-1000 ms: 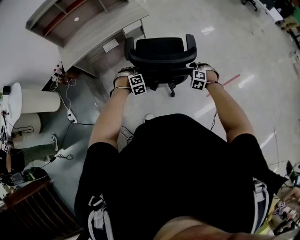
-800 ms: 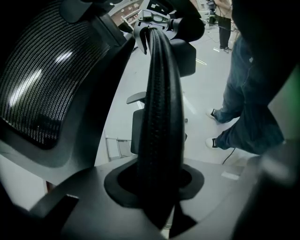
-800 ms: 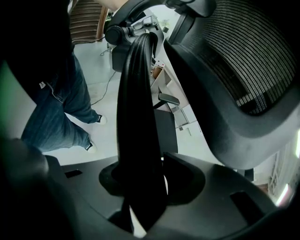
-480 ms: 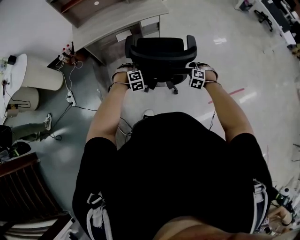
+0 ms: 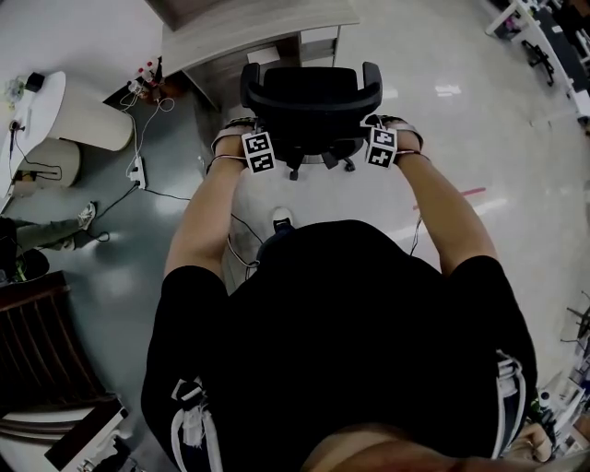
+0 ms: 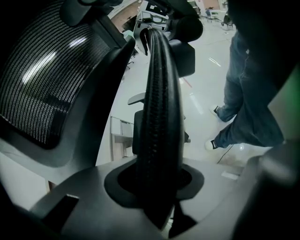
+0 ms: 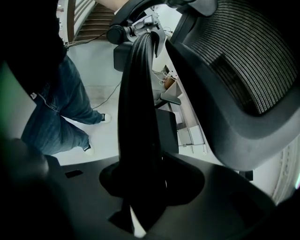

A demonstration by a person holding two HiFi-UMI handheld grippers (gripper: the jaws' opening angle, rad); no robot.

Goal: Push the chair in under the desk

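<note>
A black mesh office chair (image 5: 312,97) stands on a pale glossy floor (image 5: 479,111). Its seat faces a light wooden desk (image 5: 253,28) at the far side, close in front of the desk's edge. The left gripper (image 5: 251,138) is clamped on the left rim of the chair's back, and the right gripper (image 5: 387,136) is clamped on the right rim. In each gripper view the dark ribbed rim runs up between the jaws, which press on it. A white power strip (image 5: 138,171) with cables lies on the floor left of the chair.
</note>
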